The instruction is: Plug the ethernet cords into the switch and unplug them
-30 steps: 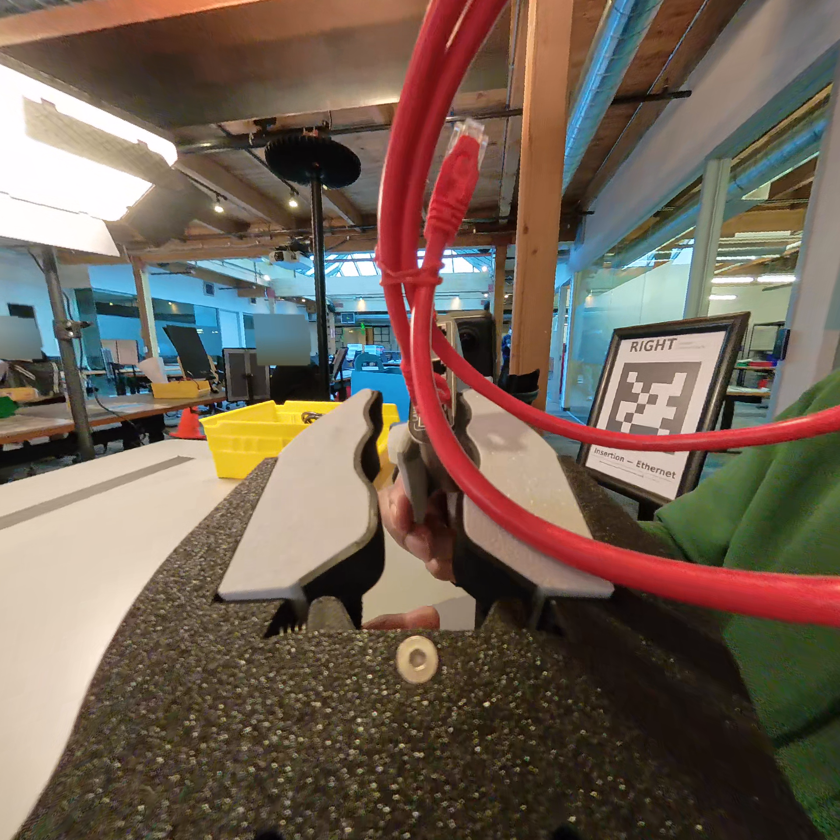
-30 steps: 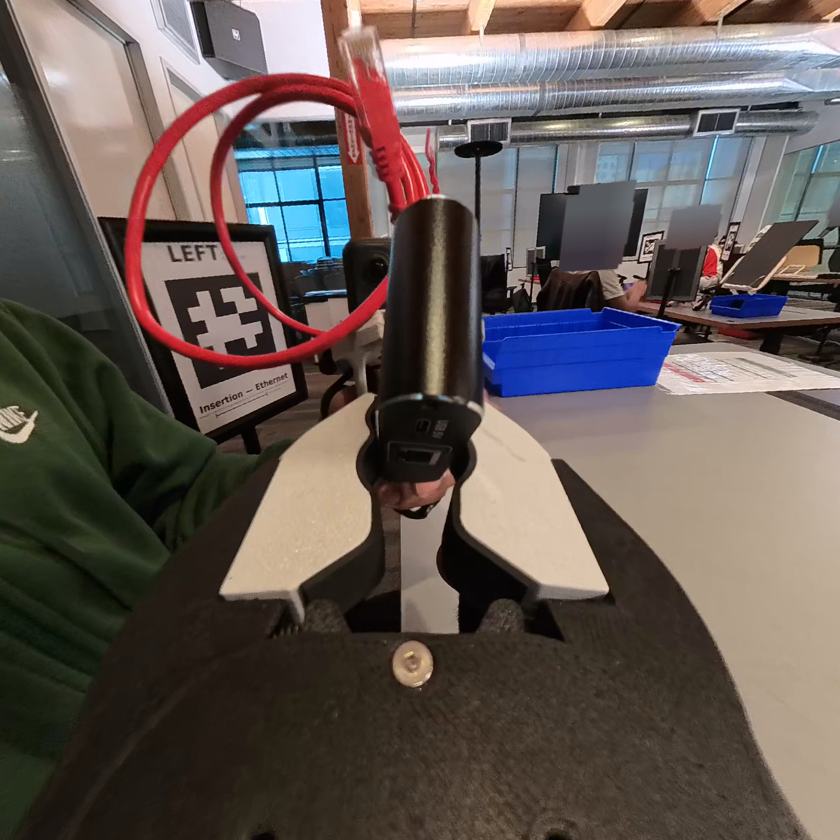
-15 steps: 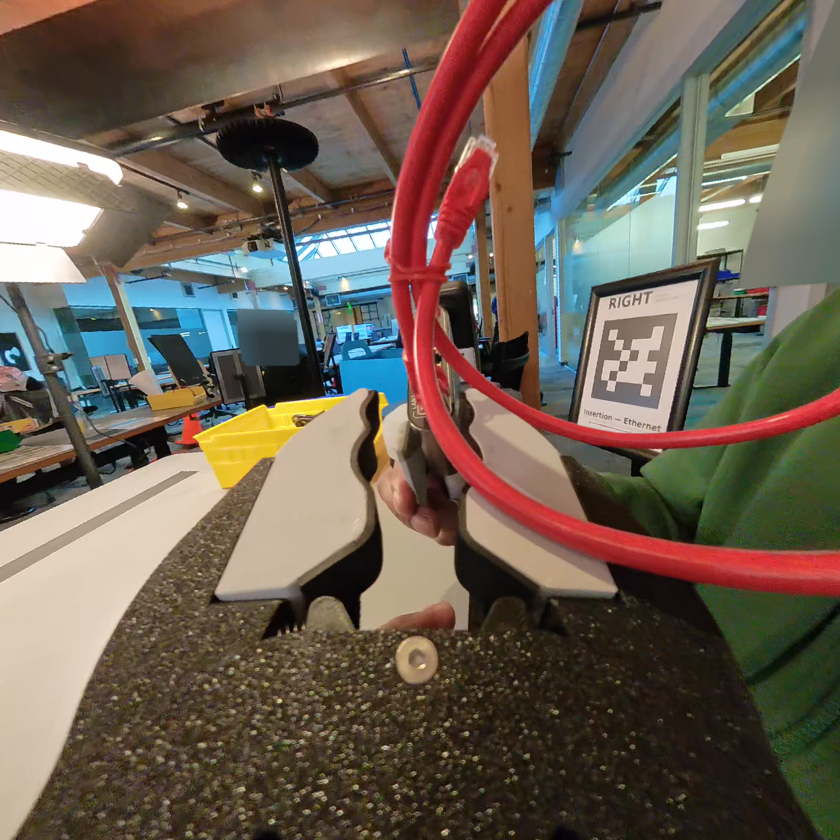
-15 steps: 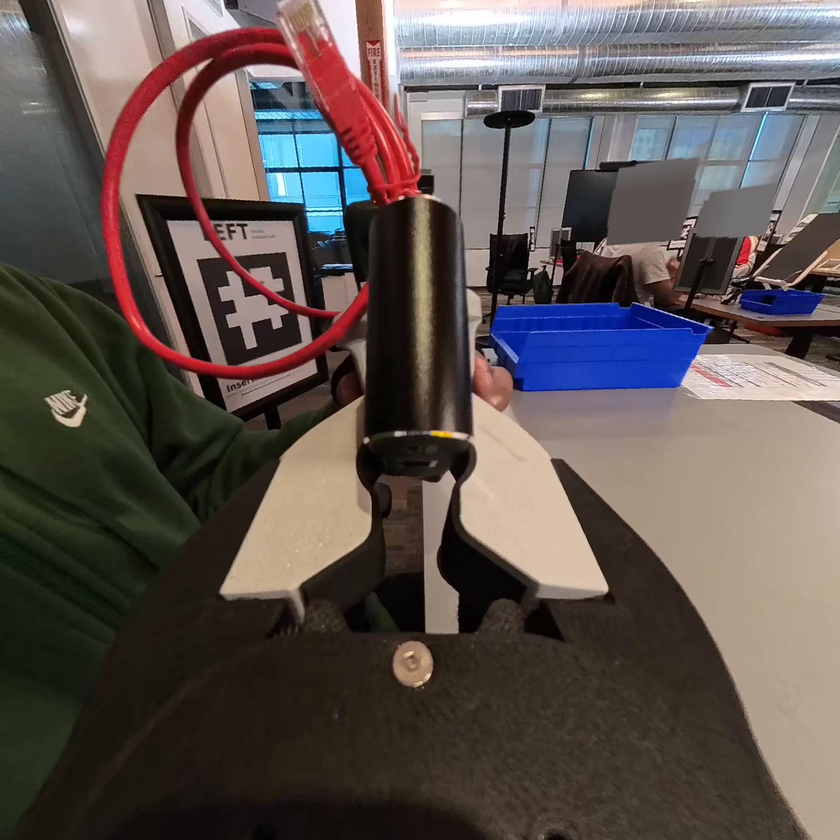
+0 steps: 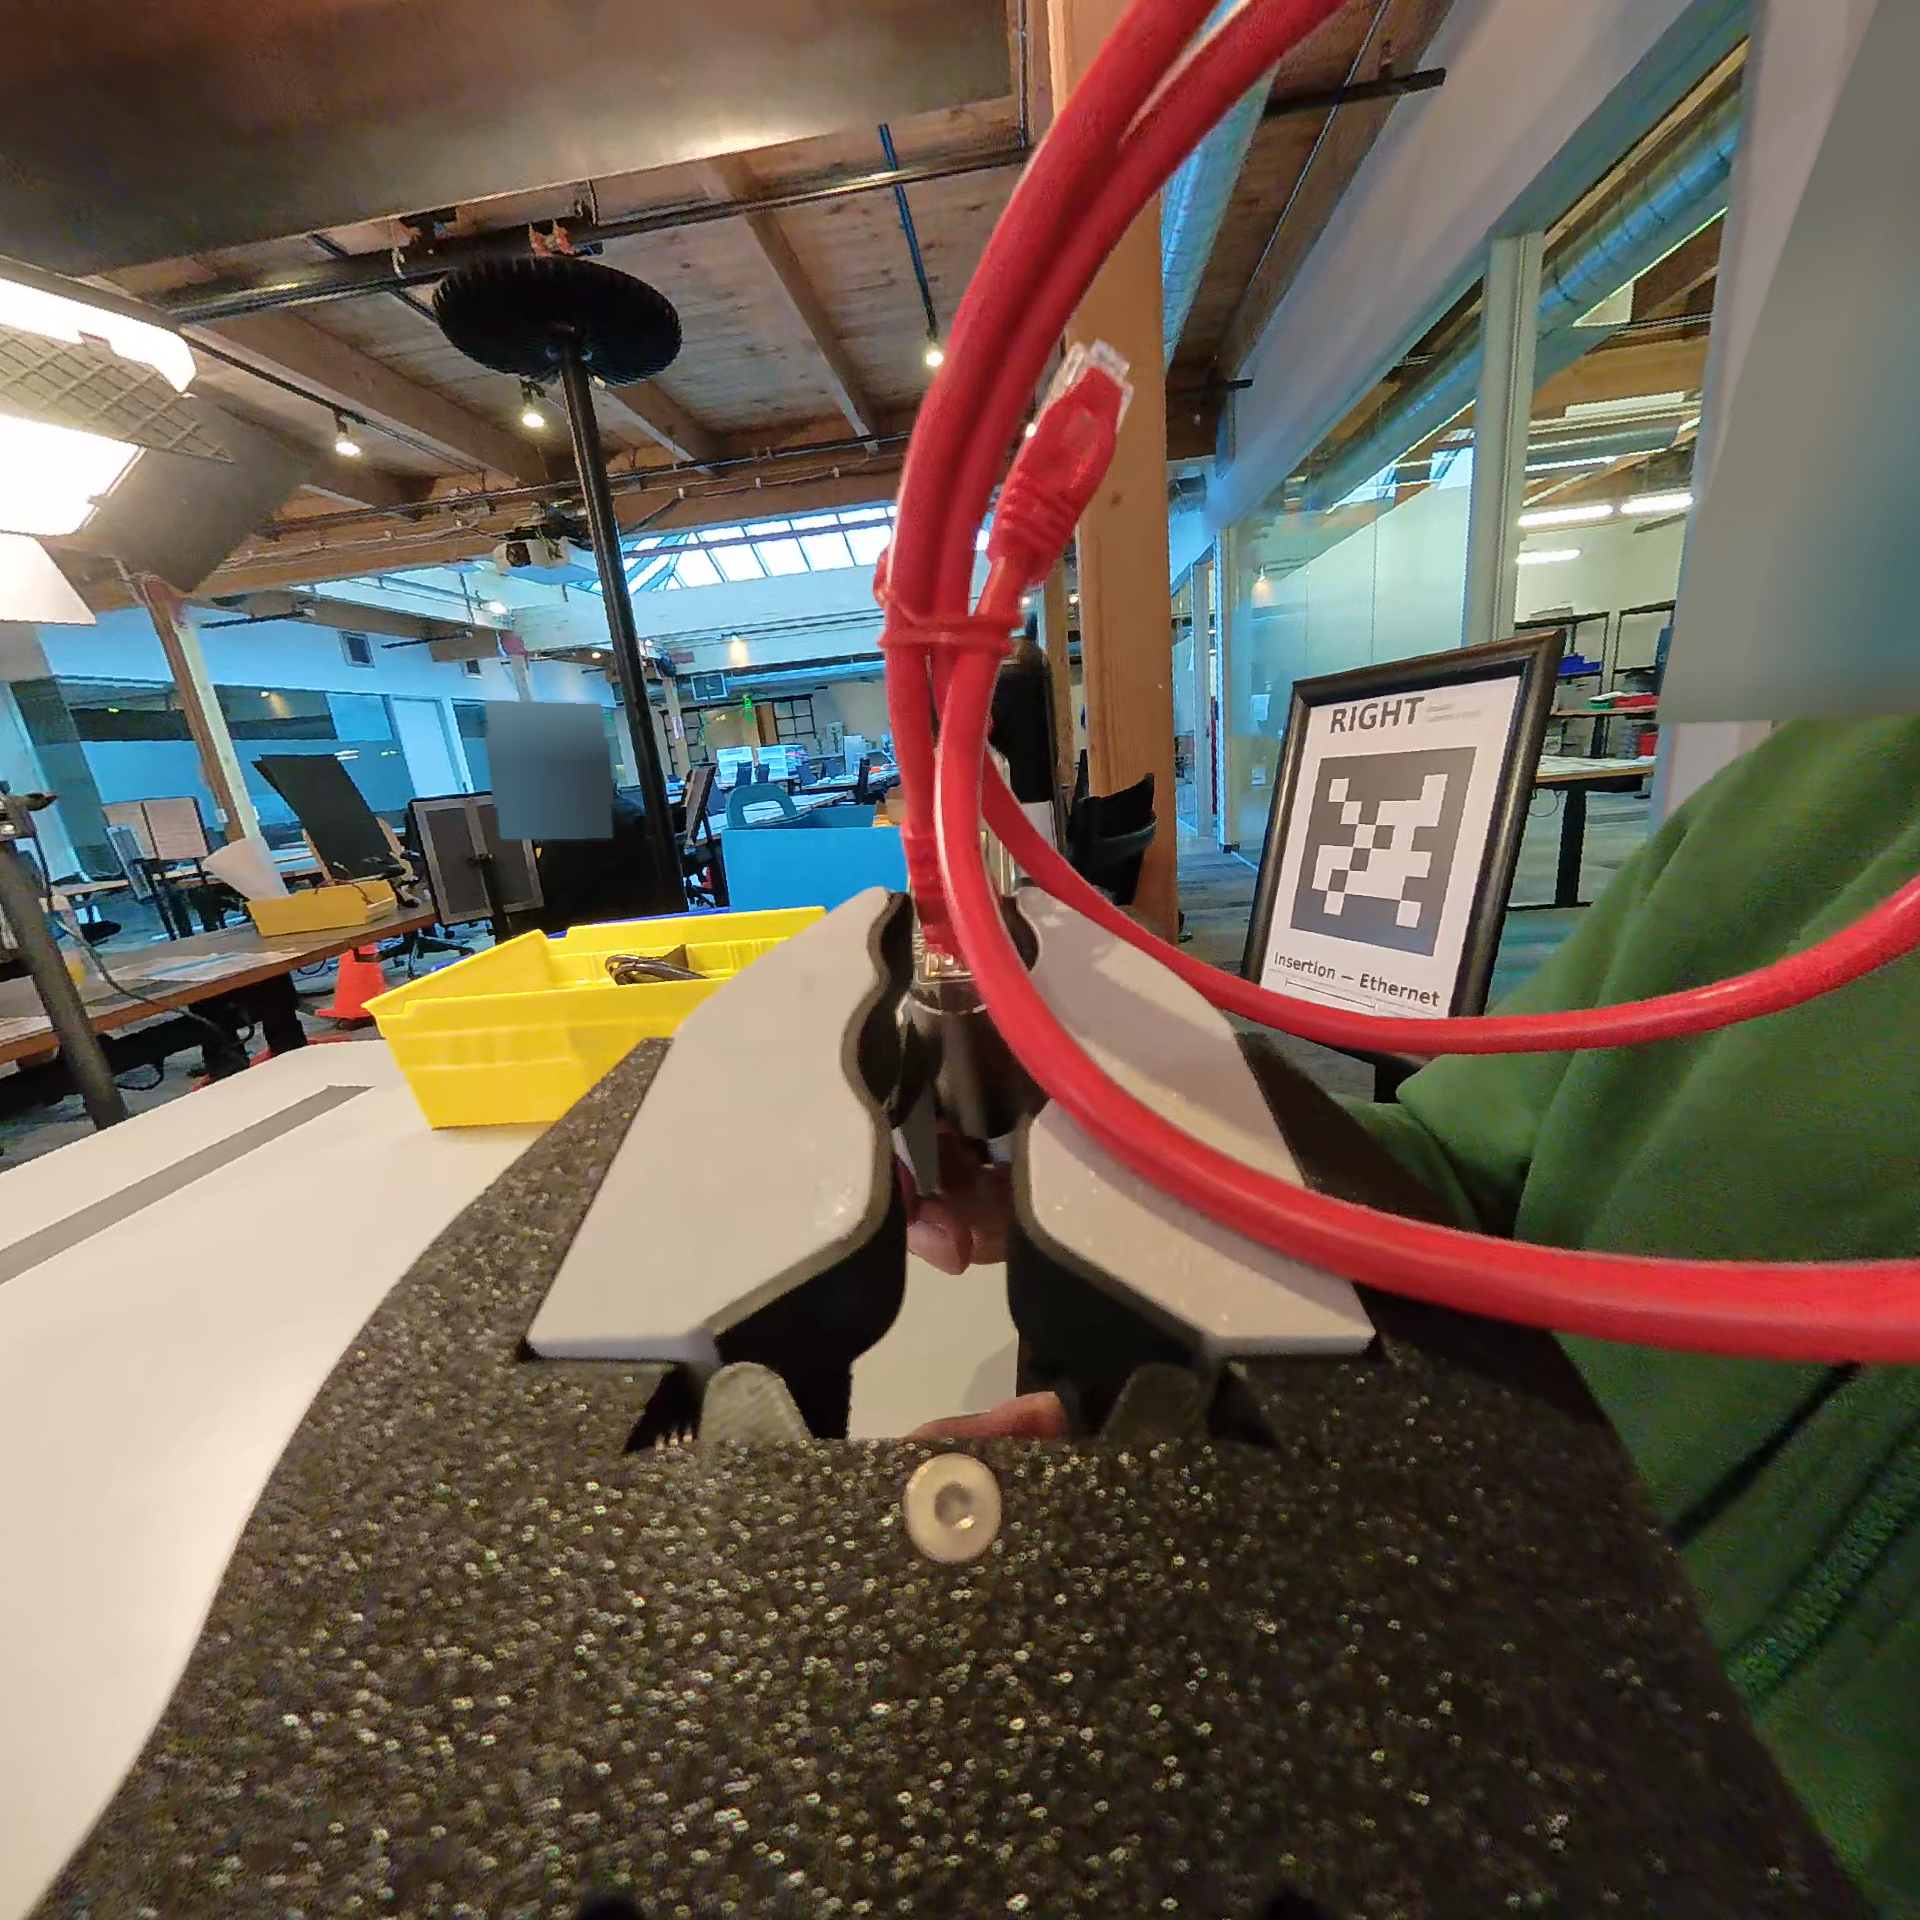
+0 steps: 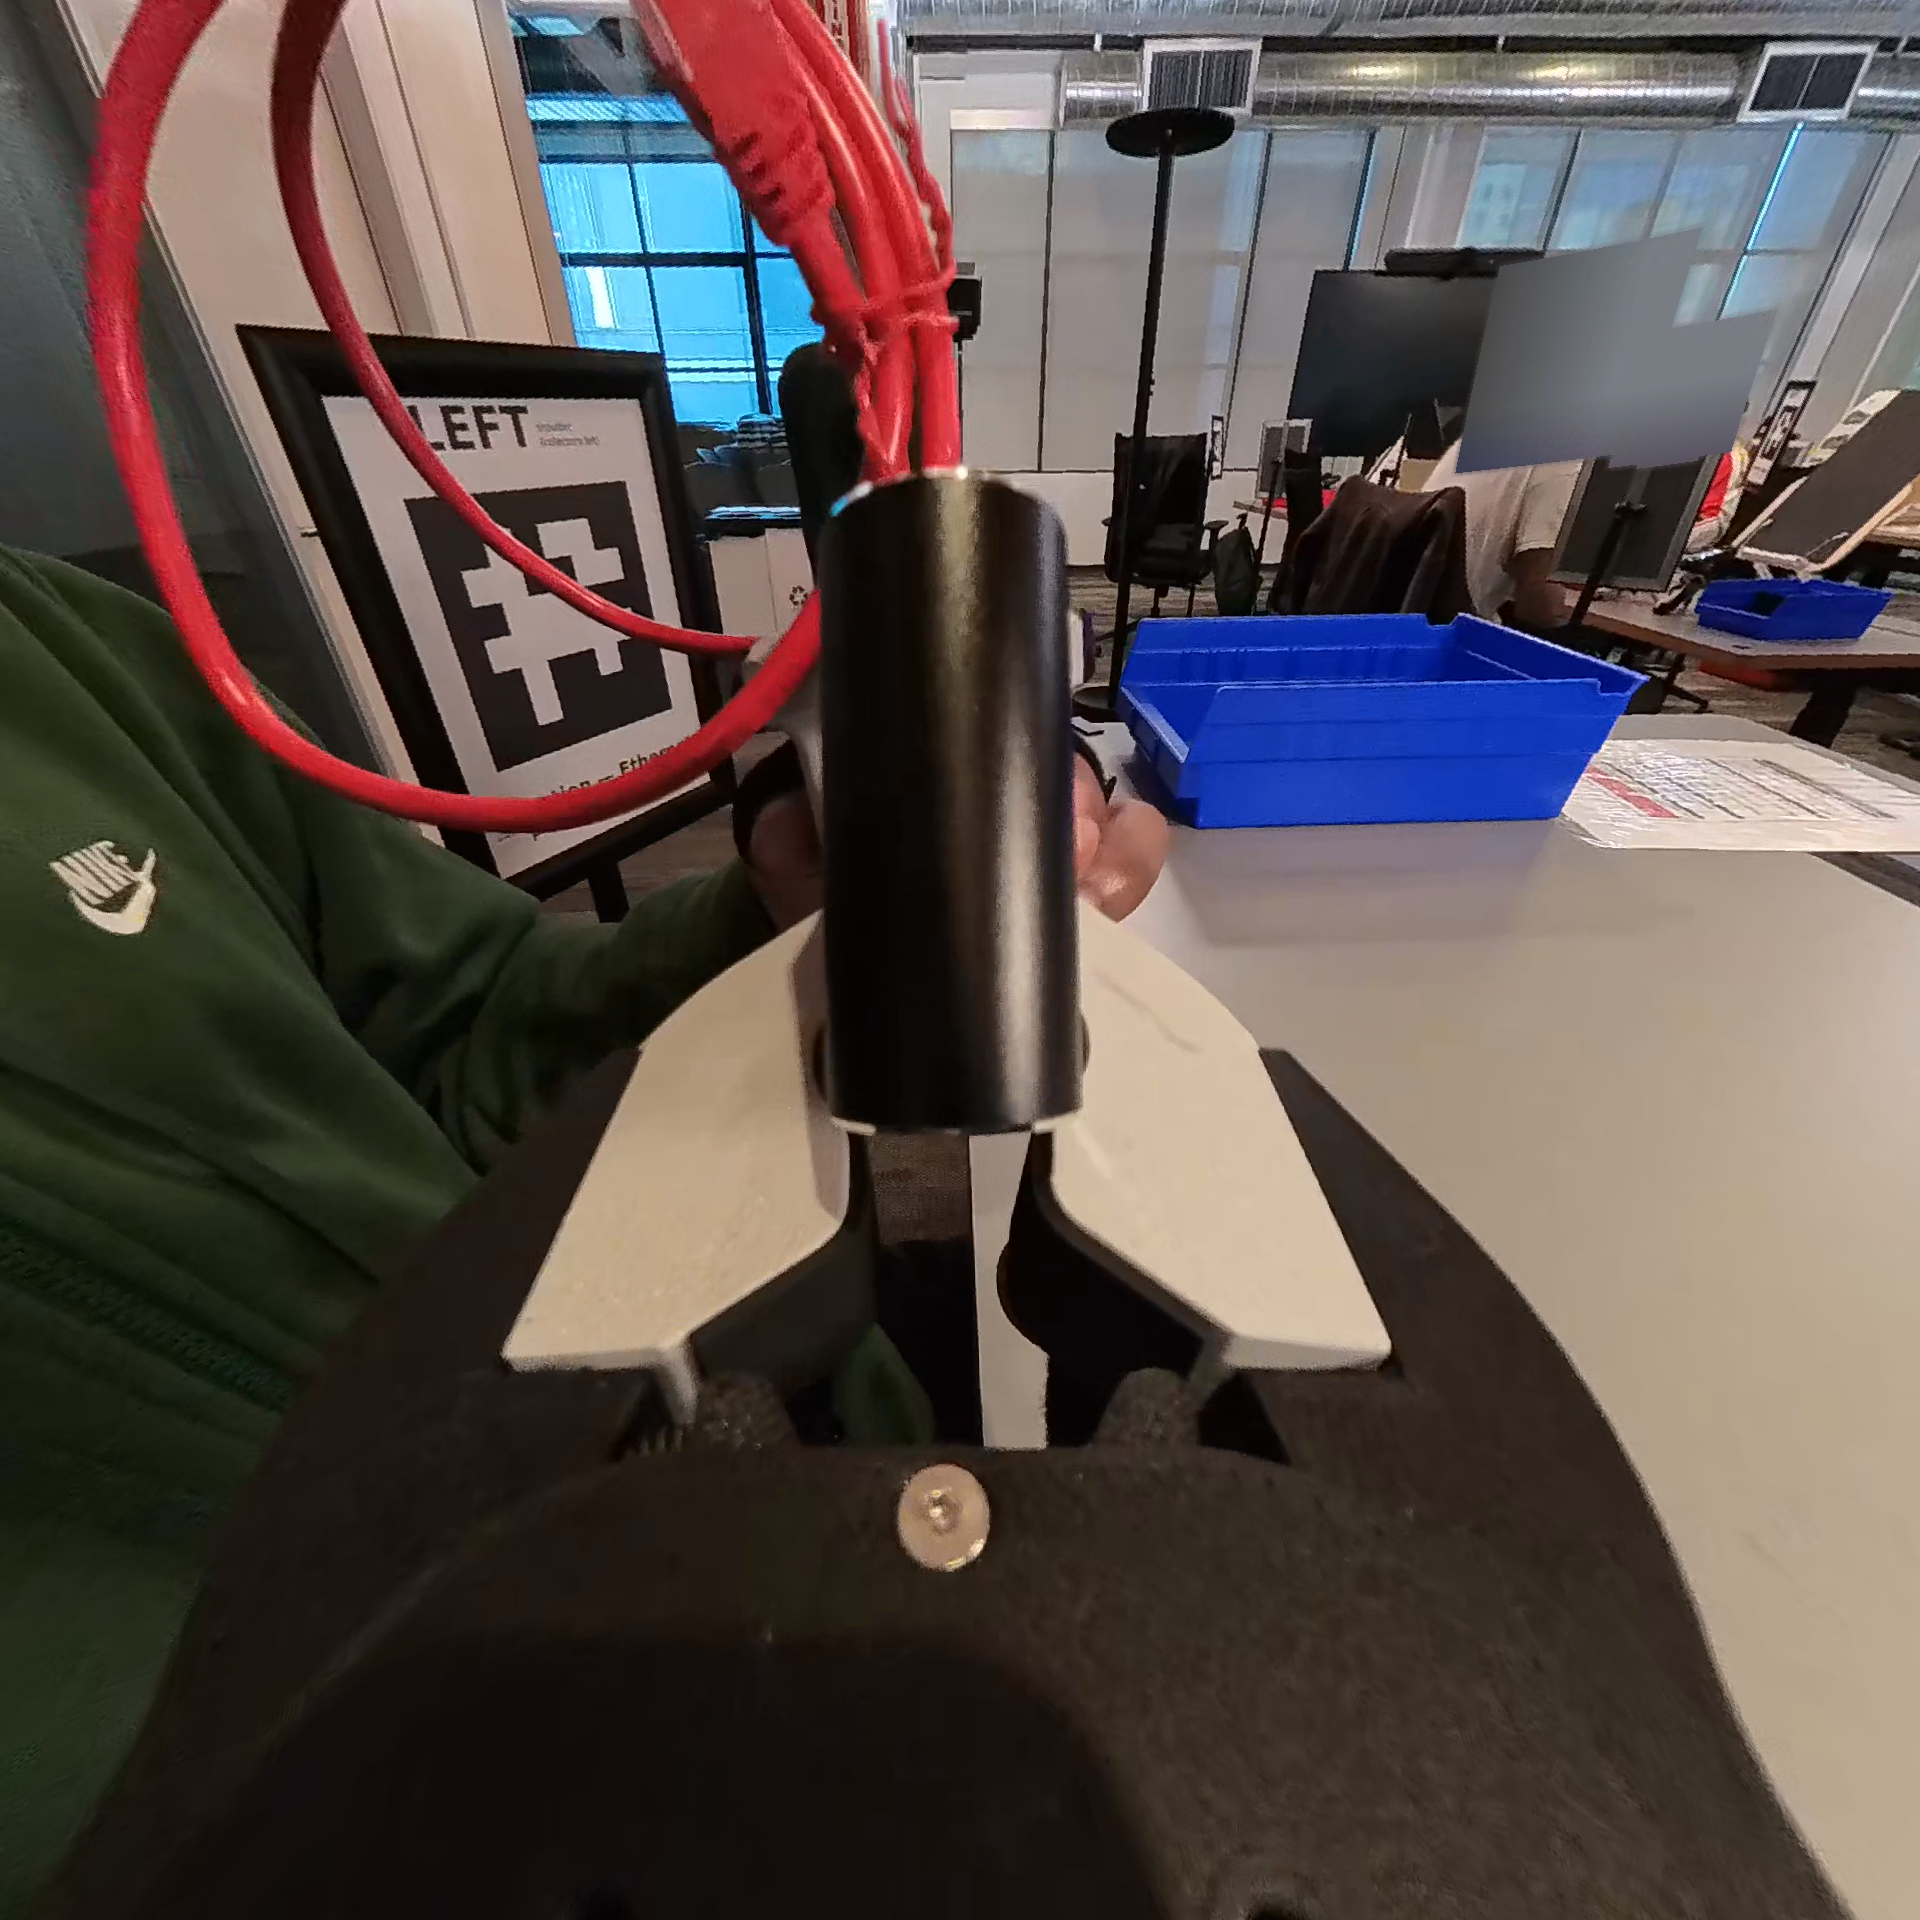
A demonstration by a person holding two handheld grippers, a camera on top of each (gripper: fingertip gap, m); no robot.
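Right hand-held gripper [image 6: 940, 1081] clamped tight on the black cylindrical switch [image 6: 945, 800], held upright above the desk [image 6: 1558, 1039]. Left hand-held gripper [image 5: 951, 1049] pinching the plugged end of the coiled red ethernet cord [image 5: 1039, 1018]. Best to squeeze the latch, then pull straight out along the port, no twisting.

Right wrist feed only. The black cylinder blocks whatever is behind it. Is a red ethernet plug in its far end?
Observer: In the left wrist view, one red plug seems seated in the end of the black cylinder.
Operator: Gripped yet?
Observer: Left gripper straddles that plug, jaws narrow; contact unclear.
Operator: Spare cords nearby?
Observer: A dark cable lies in a yellow bin on the table.
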